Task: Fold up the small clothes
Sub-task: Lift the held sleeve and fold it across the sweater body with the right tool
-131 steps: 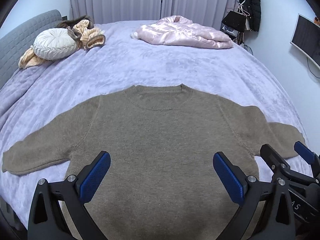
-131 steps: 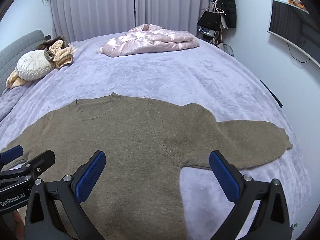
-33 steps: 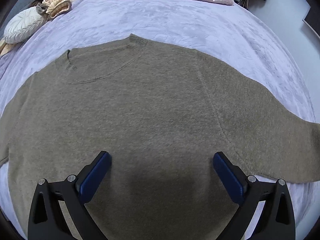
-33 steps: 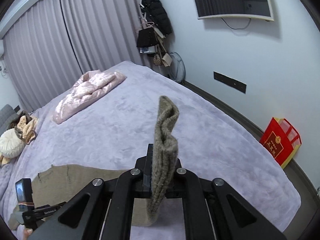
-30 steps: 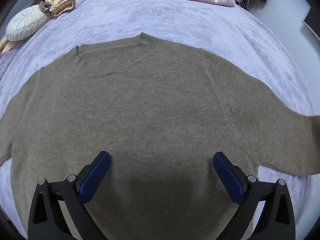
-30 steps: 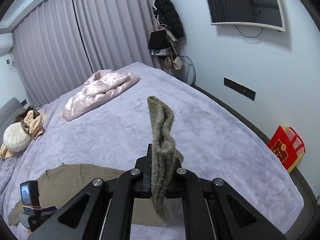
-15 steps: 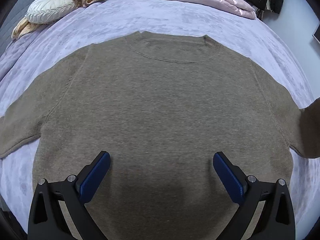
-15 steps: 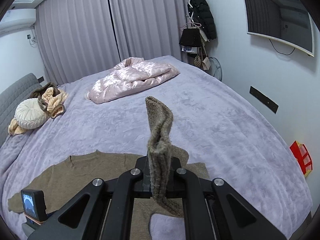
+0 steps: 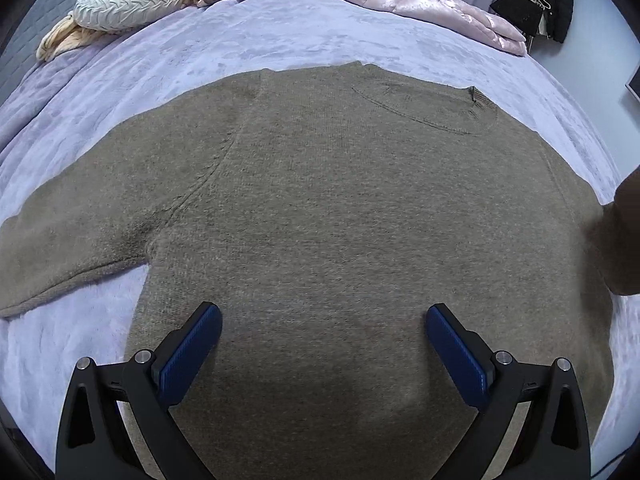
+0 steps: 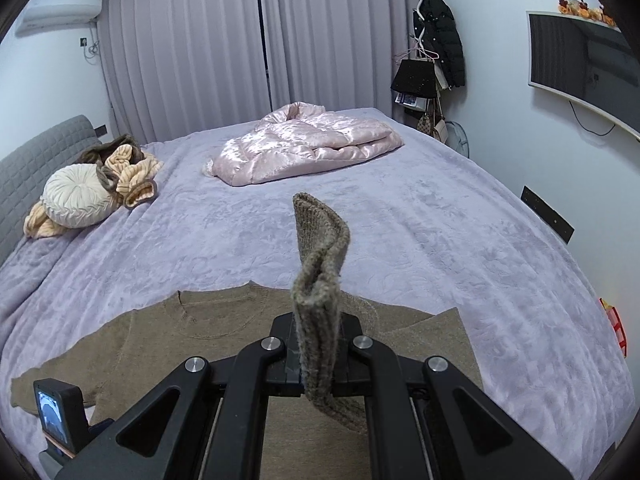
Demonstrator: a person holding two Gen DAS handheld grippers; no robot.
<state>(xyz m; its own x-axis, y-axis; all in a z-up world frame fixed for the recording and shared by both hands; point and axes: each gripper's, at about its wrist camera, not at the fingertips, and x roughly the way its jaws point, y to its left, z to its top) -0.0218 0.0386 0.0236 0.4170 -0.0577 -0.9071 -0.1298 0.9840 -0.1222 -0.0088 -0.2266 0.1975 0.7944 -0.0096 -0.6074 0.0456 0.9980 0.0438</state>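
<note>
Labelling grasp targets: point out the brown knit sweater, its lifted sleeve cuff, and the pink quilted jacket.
brown knit sweater [image 9: 340, 208], left wrist view, middle of chest panel
lifted sleeve cuff [image 10: 320, 232], right wrist view, ribbed end above the jaws
pink quilted jacket [image 10: 308, 140], right wrist view, middle of shiny bundle

Black left tool [image 9: 322, 332]; blue ribbed pads [image 9: 190, 350]; silver screws.

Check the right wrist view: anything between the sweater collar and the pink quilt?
Nothing. In the right wrist view only bare purple bedspread lies between the sweater collar and the pink quilt.
</note>
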